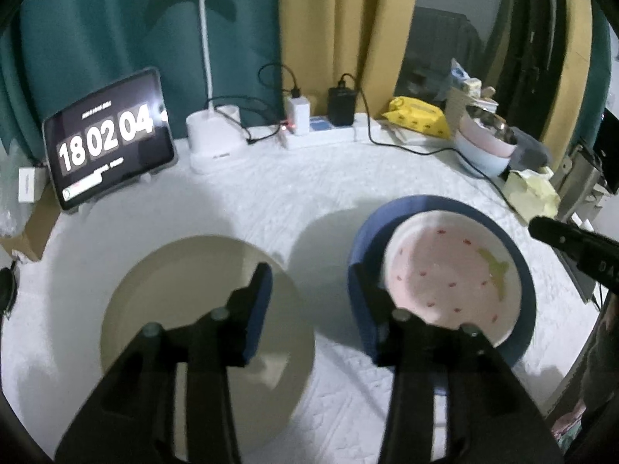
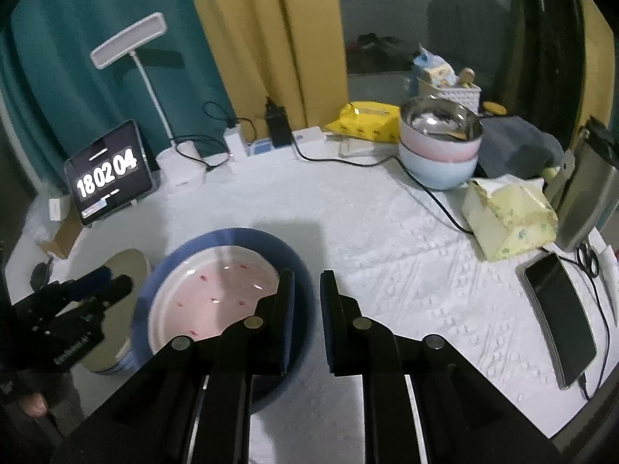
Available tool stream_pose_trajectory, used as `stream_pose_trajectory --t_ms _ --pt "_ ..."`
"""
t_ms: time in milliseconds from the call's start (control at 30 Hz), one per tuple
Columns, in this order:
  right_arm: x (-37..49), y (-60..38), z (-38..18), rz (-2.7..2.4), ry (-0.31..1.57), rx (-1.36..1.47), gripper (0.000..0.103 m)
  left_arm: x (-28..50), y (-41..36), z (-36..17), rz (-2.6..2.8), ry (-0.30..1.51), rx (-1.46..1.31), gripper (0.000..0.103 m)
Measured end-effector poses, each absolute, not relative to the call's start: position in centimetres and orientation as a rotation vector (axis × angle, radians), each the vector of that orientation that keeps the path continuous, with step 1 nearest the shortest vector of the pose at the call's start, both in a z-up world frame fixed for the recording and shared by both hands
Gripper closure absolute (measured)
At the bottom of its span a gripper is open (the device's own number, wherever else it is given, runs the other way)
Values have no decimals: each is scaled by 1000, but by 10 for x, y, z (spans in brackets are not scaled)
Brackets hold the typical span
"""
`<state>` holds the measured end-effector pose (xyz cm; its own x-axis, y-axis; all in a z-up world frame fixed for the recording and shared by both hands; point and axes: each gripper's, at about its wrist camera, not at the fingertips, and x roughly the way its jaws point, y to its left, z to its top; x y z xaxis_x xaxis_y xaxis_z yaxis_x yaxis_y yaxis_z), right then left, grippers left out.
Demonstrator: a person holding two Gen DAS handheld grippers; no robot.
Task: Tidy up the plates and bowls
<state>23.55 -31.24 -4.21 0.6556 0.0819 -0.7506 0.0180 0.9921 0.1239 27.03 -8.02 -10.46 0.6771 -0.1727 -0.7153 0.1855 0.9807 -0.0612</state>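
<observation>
A pink plate [image 1: 450, 274] with small red marks and a yellow-green patch lies inside a wider blue bowl [image 1: 410, 208] on the white cloth [image 1: 294, 193], right of centre in the left wrist view. To its left a plain beige plate [image 1: 185, 282] lies flat on the cloth, apart from the bowl. All three are round, so they have no long axis; their open faces point up. The pink plate looks slightly tilted in the bowl, its near rim higher, though blur makes this uncertain.

The left gripper [image 1: 315, 274] hangs above the gap between beige plate and bowl, jaws spread wide and holding nothing; its left finger is over the beige plate, its right finger at the bowl's left rim. The right gripper [image 2: 307, 274] has its jaws parted by a narrow gap with nothing between them; its left finger is over the bowl's right rim, its right finger over bare cloth.

Only the right wrist view shows the phone [image 2: 561, 317] on its cable, and a stack of bowls [image 2: 441, 143] seen clearly: steel on pink on pale blue, at the far right beside a yellow packet [image 2: 367, 120]. In the left wrist view the beige plate is seen whole, whereas in the other it is mostly hidden behind the left gripper. Both show the tablet [image 1: 108, 139] reading 18 02 04 and the white lamp [image 1: 212, 131].
</observation>
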Motion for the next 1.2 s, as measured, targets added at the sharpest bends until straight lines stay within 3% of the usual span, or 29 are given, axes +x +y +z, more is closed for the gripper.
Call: stream_pose_trajectory --t_ms 800,900,1200 --pt "242 -323 -71 140 930 187 88 274 -95 -122 -232 841 63 57" --pt "245 -320 -82 143 955 188 81 274 -102 -130 -229 852 88 57" --pt "245 -323 -87 122 935 209 75 277 -99 -132 -217 836 82 57"
